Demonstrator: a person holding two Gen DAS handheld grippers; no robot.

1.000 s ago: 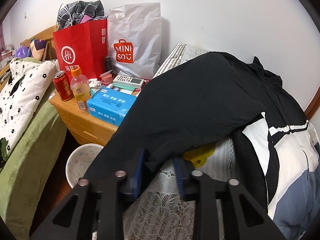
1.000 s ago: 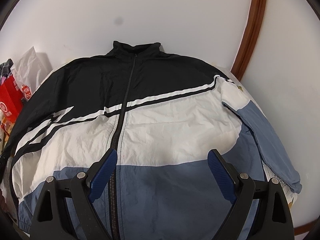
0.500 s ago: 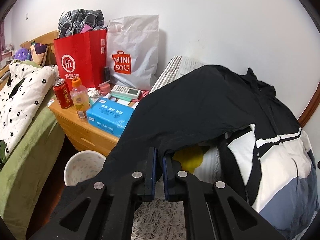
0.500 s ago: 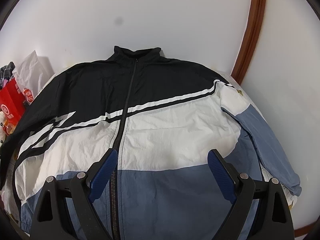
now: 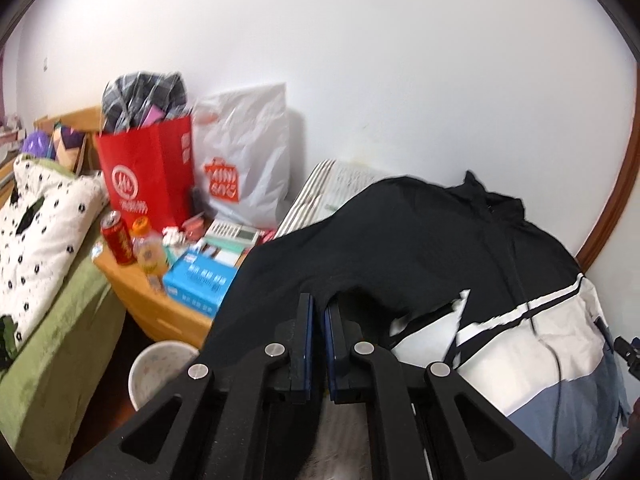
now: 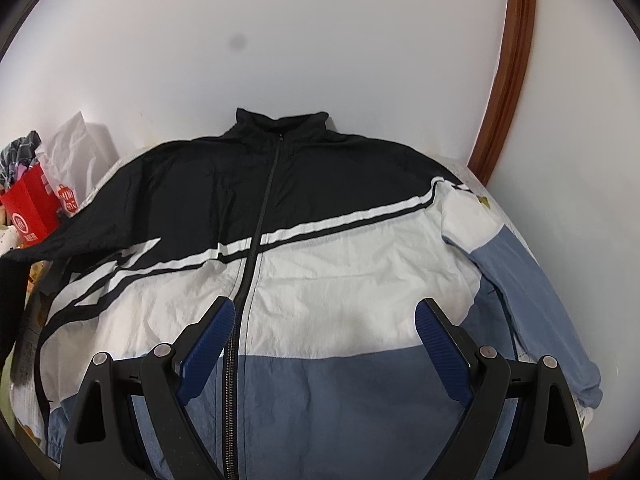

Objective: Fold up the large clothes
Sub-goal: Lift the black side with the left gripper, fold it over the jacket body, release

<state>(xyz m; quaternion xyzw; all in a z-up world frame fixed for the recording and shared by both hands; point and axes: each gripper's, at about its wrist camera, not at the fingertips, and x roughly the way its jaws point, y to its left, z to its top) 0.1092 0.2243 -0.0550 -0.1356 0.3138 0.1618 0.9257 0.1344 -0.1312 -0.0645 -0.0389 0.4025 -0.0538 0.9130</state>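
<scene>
A zip-up jacket (image 6: 320, 248) in black, white and blue lies face up on the bed, collar toward the wall. My left gripper (image 5: 319, 304) is shut on the edge of its black sleeve (image 5: 360, 252), which hangs lifted off the bed. In the right wrist view that raised sleeve (image 6: 24, 252) stretches off the left edge. My right gripper (image 6: 324, 316) hovers open above the jacket's white chest panel, with nothing between its fingers. The other sleeve (image 6: 532, 280), blue at the end, lies flat along the right side.
A wooden nightstand (image 5: 160, 300) left of the bed carries a red bag (image 5: 148, 172), a white plastic bag (image 5: 244, 168), a can, a bottle and a blue box (image 5: 200, 280). A white bin (image 5: 160, 372) stands below it. A green bed with a spotted pillow (image 5: 40, 232) lies further left.
My left gripper shut on the black sleeve's edge and rose, drawing the sleeve up off the bed. The right gripper stayed open in place over the chest.
</scene>
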